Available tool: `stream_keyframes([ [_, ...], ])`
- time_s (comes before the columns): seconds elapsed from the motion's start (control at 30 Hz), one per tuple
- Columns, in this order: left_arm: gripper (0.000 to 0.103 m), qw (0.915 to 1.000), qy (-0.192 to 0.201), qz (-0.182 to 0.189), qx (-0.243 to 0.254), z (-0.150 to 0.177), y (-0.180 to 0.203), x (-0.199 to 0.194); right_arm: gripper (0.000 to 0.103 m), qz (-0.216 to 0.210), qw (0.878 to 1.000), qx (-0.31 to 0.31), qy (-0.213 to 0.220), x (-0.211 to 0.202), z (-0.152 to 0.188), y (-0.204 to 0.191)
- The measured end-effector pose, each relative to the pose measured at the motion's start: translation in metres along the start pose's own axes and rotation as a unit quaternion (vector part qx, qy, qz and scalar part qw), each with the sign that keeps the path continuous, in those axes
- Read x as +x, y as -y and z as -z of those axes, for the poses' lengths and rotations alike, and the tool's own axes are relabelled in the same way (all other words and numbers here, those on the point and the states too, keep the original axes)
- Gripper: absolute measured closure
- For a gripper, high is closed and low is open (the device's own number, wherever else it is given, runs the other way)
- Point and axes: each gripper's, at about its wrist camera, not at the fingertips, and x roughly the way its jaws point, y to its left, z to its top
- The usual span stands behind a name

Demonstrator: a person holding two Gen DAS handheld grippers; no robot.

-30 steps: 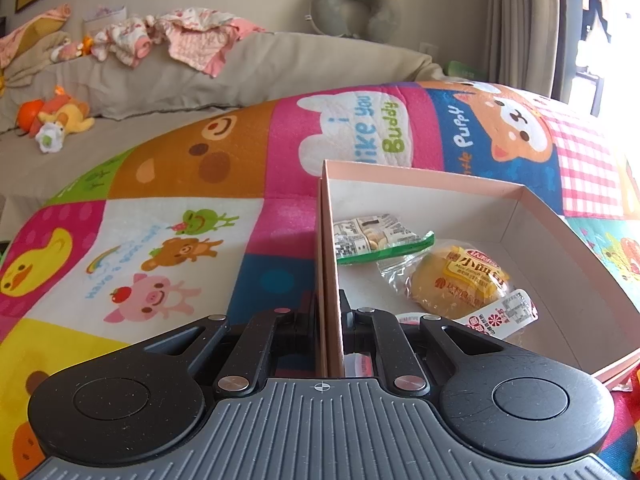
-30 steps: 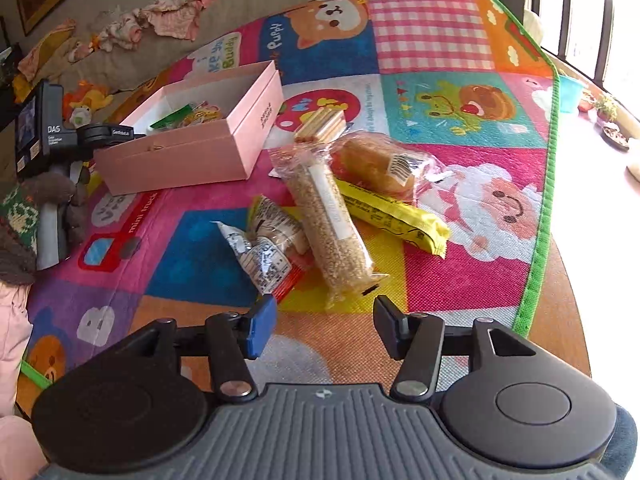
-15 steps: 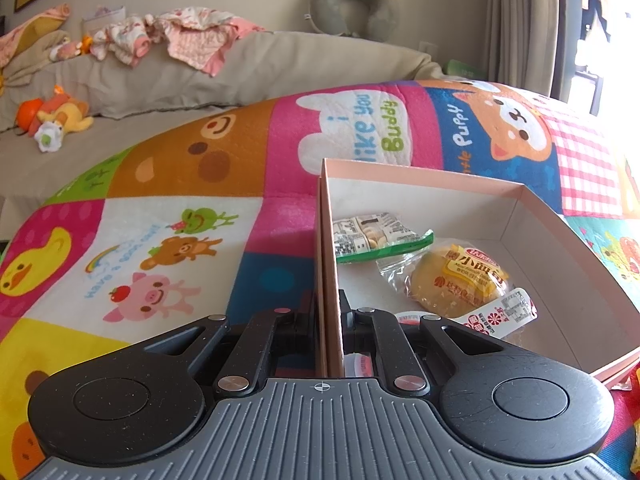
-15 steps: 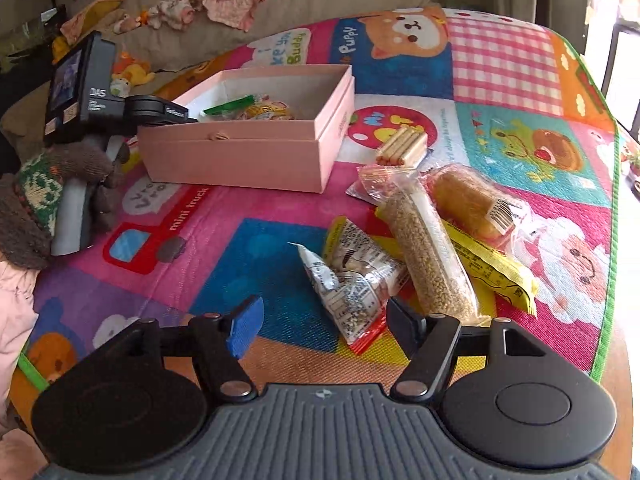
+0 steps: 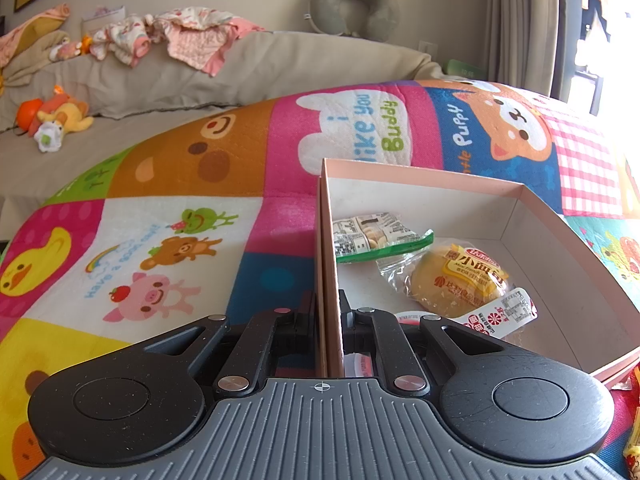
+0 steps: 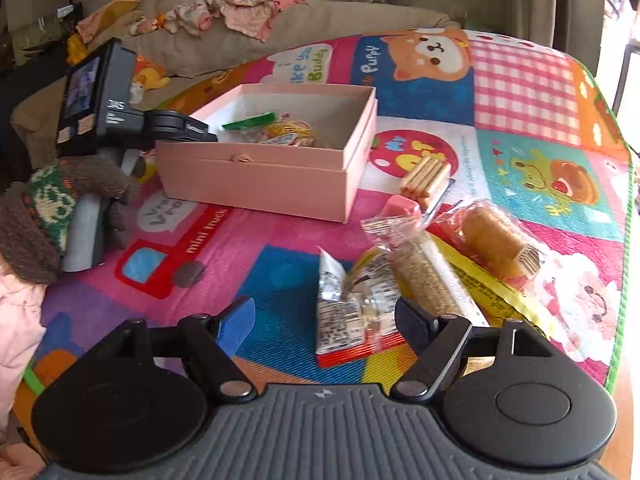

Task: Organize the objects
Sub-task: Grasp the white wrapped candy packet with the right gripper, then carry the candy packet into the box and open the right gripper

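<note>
Snack packet pickup: right tongs (image 6: 324, 320) spreading wide, empty, nearing the silver snack packet (image 6: 344, 312) at 12 o'clock.
Left tongs (image 5: 330, 312) clenching the pink box (image 5: 568, 240) wall; straddle the packet before closing.

The left gripper (image 5: 329, 320) is clamped right on the near side wall of the pink box (image 5: 420, 174), one finger inside and one outside. In the box there's a green-edged snack pack (image 5: 378, 236), a little bread in a wrapper (image 5: 460, 282) and a white-and-red packet (image 5: 500, 316), all sitting on a colourful cartoon play mat (image 5: 160, 208).
</note>
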Motion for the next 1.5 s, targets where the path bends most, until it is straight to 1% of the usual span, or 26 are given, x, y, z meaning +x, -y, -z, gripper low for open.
stream_keyframes([
  [0.1,0.092,1.0,0.0,0.0,0.0,0.0,0.0,0.0,0.025,0.008,1.0,0.005,-0.016,0.015,-0.006,0.009],
  [0.23,0.092,1.0,0.0,0.0,0.0,0.0,0.0,0.0,0.026,0.014,1.0,-0.001,-0.026,0.035,-0.014,0.007],
  [0.27,0.092,1.0,0.0,0.0,0.0,0.0,0.0,0.0,0.03,0.016,0.999,-0.002,-0.029,0.039,-0.016,0.006],
  [0.33,0.092,1.0,0.0,0.0,0.0,0.0,0.0,0.0,0.042,0.016,0.999,-0.005,-0.03,0.04,-0.018,0.002],
  [0.37,0.092,1.0,0.0,0.0,0.0,0.0,0.0,0.0,0.053,0.012,0.999,-0.006,-0.033,0.039,-0.019,0.0],
  [0.4,0.092,1.0,0.0,0.0,0.0,0.0,0.0,0.0,0.054,0.01,0.999,-0.007,-0.034,0.038,-0.02,-0.001],
  [0.57,0.092,1.0,0.0,0.0,0.0,0.0,0.0,0.0,0.055,-0.001,0.999,-0.015,-0.031,0.019,-0.022,-0.009],
  [0.7,0.092,1.0,0.0,0.0,0.0,0.0,0.0,0.0,0.056,-0.017,1.0,-0.023,-0.011,-0.002,-0.034,-0.017],
  [0.87,0.092,1.0,0.0,0.0,0.0,0.0,0.0,0.0,0.056,-0.043,0.998,-0.041,0.015,-0.023,-0.066,-0.031],
  [1.0,0.092,1.0,0.0,0.0,0.0,0.001,0.001,0.0,0.056,-0.059,0.997,-0.046,0.028,-0.025,-0.103,-0.037],
  [1.13,0.092,1.0,-0.001,0.001,-0.001,0.001,0.001,0.001,0.055,-0.069,0.997,-0.028,0.029,-0.005,-0.139,-0.04],
  [1.23,0.092,1.0,-0.001,0.001,-0.001,0.001,0.001,0.001,0.056,-0.068,0.998,-0.004,0.015,0.028,-0.161,-0.04],
  [1.37,0.092,1.0,-0.002,0.003,-0.002,0.002,0.002,0.002,0.055,-0.02,1.0,0.0,0.006,0.076,-0.171,-0.039],
  [1.5,0.092,1.0,-0.004,0.006,-0.004,0.003,0.002,0.002,0.053,-0.016,0.999,0.027,-0.023,0.105,-0.166,-0.026],
])
